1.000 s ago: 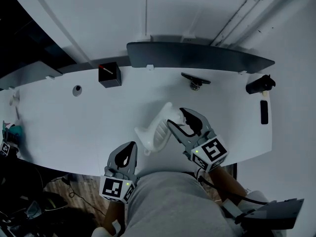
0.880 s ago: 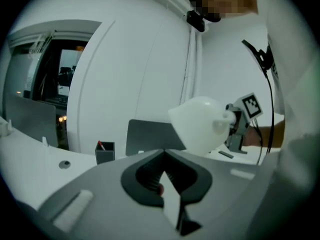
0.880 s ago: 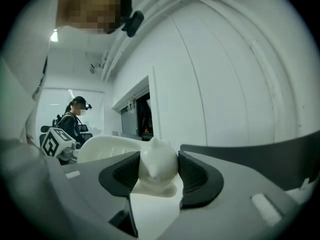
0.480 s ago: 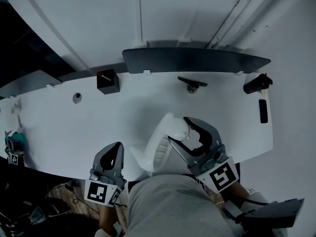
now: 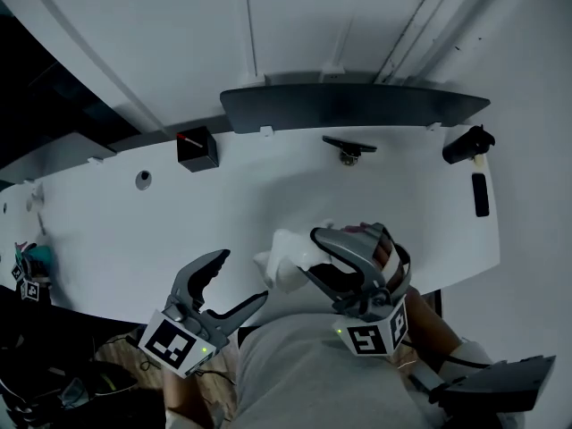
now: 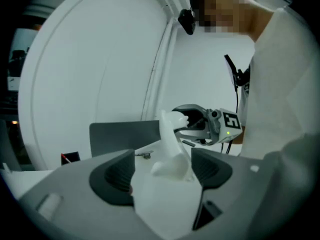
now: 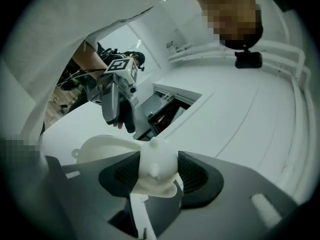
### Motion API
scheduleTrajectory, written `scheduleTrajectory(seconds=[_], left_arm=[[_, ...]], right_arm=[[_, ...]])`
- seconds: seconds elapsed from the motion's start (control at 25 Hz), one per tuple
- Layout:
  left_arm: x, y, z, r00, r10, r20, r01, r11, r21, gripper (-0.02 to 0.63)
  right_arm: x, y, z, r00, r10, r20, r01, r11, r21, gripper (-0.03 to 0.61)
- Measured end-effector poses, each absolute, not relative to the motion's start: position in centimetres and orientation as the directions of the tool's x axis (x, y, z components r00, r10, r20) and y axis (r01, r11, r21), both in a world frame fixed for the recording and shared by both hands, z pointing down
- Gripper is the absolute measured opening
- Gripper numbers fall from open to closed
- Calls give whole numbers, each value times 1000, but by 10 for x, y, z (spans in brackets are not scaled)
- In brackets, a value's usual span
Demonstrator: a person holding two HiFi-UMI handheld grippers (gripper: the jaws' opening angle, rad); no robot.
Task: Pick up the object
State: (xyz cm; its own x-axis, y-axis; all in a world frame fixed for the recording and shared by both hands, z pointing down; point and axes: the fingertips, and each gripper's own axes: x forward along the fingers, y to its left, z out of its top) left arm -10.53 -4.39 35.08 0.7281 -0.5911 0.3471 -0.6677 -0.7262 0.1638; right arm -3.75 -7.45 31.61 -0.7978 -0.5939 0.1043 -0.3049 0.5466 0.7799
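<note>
My right claw (image 5: 313, 256), reaching leftward across my body, clenched the white object (image 5: 284, 259) by its knobbed end above the near edge of the white surface (image 5: 134, 231). My left claw (image 5: 243, 275), its jaws just opened, gaped beside the object with nothing pressed between them. The object was smooth moulded plastic with a rounded scoop. A black box (image 5: 197, 147) and a dark grey panel (image 5: 353, 105) stood well behind.

White object (image 5: 281, 262); grey left tongs (image 5: 243, 275), right tongs (image 5: 307, 253), black-and-white marker cubes (image 5: 172, 345); white table (image 5: 179, 213)
</note>
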Motion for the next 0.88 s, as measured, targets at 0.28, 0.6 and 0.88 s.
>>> scheduleTrajectory(seconds=[0.28, 0.6, 0.88], left_arm=[[-64, -45, 371, 808, -486, 334, -571, -786, 238, 400], [-59, -46, 387, 800, -478, 363, -561, -810, 169, 244], [-61, -46, 385, 763, -563, 319, -624, -770, 133, 171]], right_arm=[[-62, -48, 320, -841, -534, 82, -136, 357, 924, 232], [-76, -22, 319, -891, -453, 45, -76, 247, 966, 233], [-80, -16, 318, -905, -425, 33, -53, 189, 981, 235]])
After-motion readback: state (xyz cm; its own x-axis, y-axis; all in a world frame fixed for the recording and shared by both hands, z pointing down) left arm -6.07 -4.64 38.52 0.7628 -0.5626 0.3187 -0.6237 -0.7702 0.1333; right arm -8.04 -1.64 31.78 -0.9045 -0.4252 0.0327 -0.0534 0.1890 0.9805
